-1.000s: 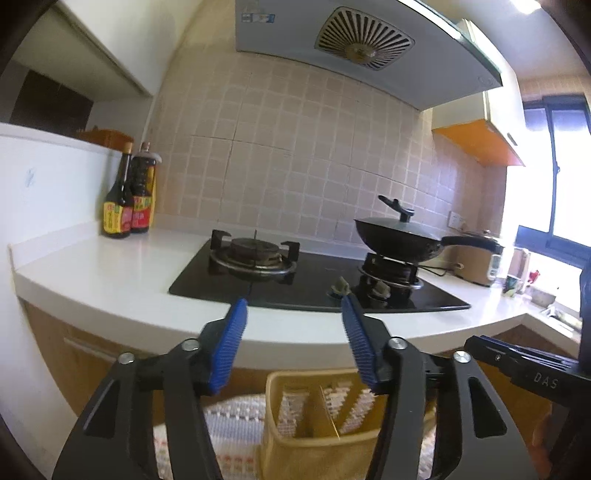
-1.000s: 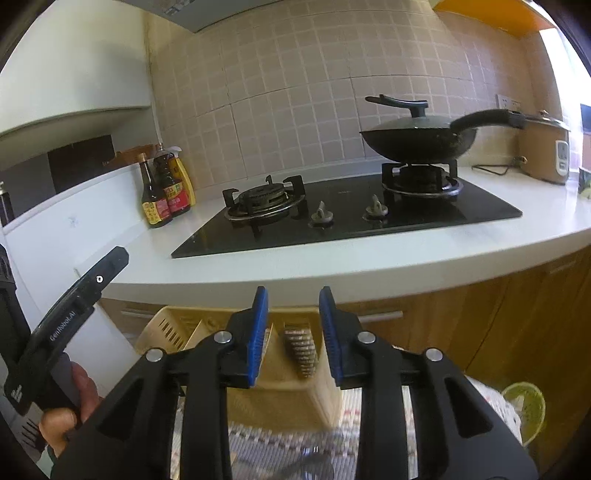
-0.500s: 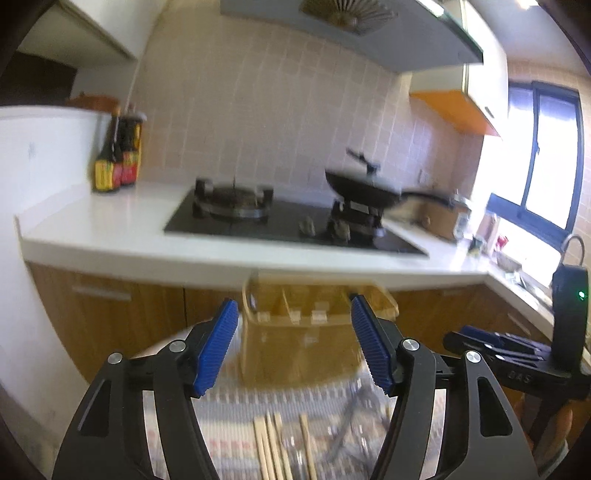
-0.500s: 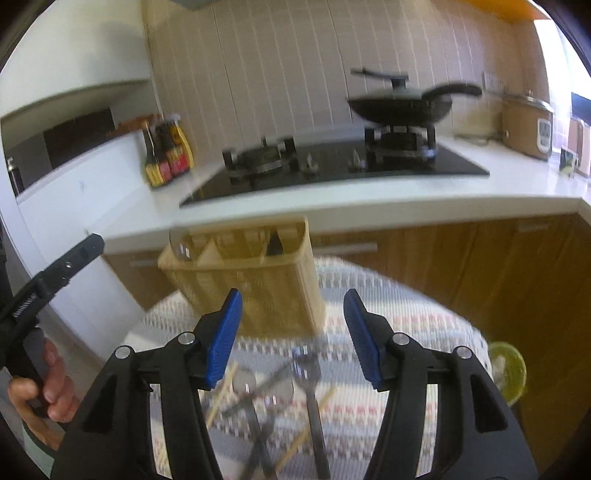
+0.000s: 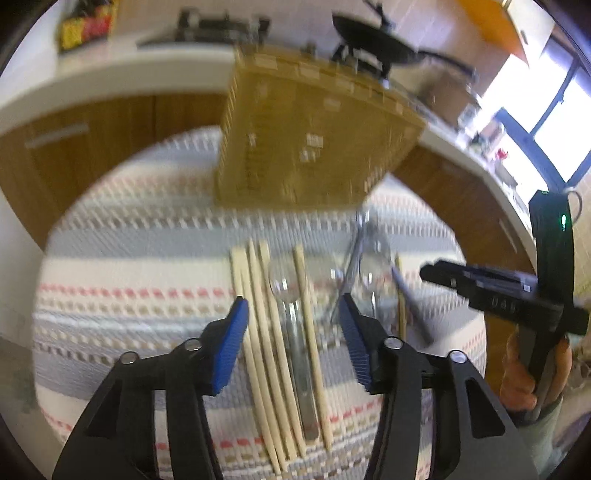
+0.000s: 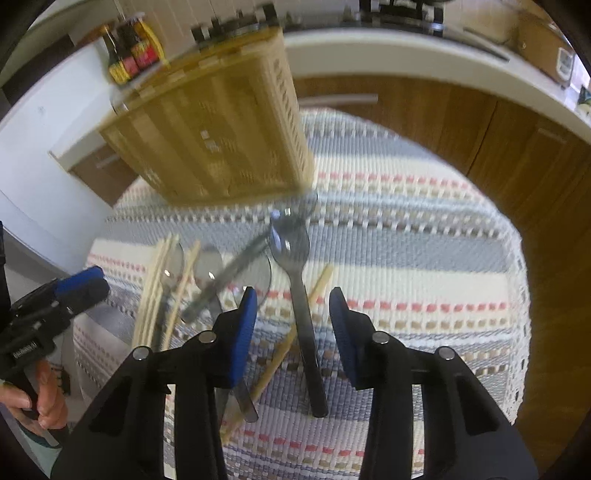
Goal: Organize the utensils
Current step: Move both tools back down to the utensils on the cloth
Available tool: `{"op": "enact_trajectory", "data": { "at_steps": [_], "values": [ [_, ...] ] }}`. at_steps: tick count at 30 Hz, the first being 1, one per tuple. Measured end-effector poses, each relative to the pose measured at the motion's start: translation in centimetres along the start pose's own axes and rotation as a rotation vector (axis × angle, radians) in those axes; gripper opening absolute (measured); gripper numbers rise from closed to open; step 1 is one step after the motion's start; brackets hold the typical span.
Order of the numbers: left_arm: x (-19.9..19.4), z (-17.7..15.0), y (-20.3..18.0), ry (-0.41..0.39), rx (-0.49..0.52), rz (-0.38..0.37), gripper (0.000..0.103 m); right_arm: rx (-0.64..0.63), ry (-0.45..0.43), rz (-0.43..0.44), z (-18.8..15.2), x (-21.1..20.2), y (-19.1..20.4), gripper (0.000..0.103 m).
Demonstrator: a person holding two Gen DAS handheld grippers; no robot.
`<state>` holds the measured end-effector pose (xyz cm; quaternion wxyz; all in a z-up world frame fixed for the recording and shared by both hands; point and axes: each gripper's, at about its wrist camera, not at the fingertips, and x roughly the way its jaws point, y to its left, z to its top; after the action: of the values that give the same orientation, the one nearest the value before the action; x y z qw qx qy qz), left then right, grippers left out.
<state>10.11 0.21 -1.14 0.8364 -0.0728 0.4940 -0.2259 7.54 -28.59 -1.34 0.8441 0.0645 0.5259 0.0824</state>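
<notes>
A yellow slatted utensil basket (image 5: 310, 140) stands at the far side of a round table with a striped cloth (image 5: 129, 280); it also shows in the right wrist view (image 6: 218, 133). Several wooden chopsticks (image 5: 258, 332) and a metal spoon (image 5: 291, 332) lie on the cloth between the pads of my open left gripper (image 5: 293, 325). More spoons (image 5: 369, 266) lie to the right. My open right gripper (image 6: 291, 321) hovers over a dark spoon (image 6: 299, 288); one chopstick (image 6: 280, 350) lies beside it, other spoons (image 6: 210, 266) and chopsticks (image 6: 155, 291) to its left.
A white counter (image 5: 110, 81) with wooden cabinets curves behind the table, carrying a stove, a black pan (image 5: 373, 33) and sauce bottles (image 6: 129, 51). The right gripper's body shows at the right of the left wrist view (image 5: 509, 295). The table edge drops to the floor on all sides.
Both grippers have tilted downward from the counter and stove toward the table. The basket and utensils now fill the views. The right gripper has opened wider.
</notes>
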Motion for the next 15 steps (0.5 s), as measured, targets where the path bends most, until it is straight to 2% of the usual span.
{"op": "enact_trajectory", "data": {
  "at_steps": [2,4,7,10,13,15],
  "values": [
    [1.2,-0.3,0.3,0.044,-0.003,-0.030,0.037,0.002,0.034,0.007,-0.2,0.8,-0.2,0.037],
    [2.0,-0.5,0.6,0.072,-0.008,-0.047,0.036,-0.002,0.043,0.000,-0.3,1.1,-0.3,0.037],
    [2.8,-0.6,0.9,0.086,0.000,-0.042,0.035,-0.011,0.053,0.018,-0.4,1.6,-0.2,0.036],
    [3.4,-0.7,0.2,0.091,0.030,-0.030,0.028,-0.015,0.060,0.016,-0.4,2.2,-0.1,0.035],
    [4.1,-0.4,-0.7,0.094,0.056,-0.015,0.027,-0.018,0.067,0.018,-0.3,2.5,-0.1,0.034],
    [4.8,-0.3,-1.0,0.105,0.059,-0.018,0.023,-0.018,0.069,0.019,-0.3,2.7,0.0,0.034]
  ]
}}
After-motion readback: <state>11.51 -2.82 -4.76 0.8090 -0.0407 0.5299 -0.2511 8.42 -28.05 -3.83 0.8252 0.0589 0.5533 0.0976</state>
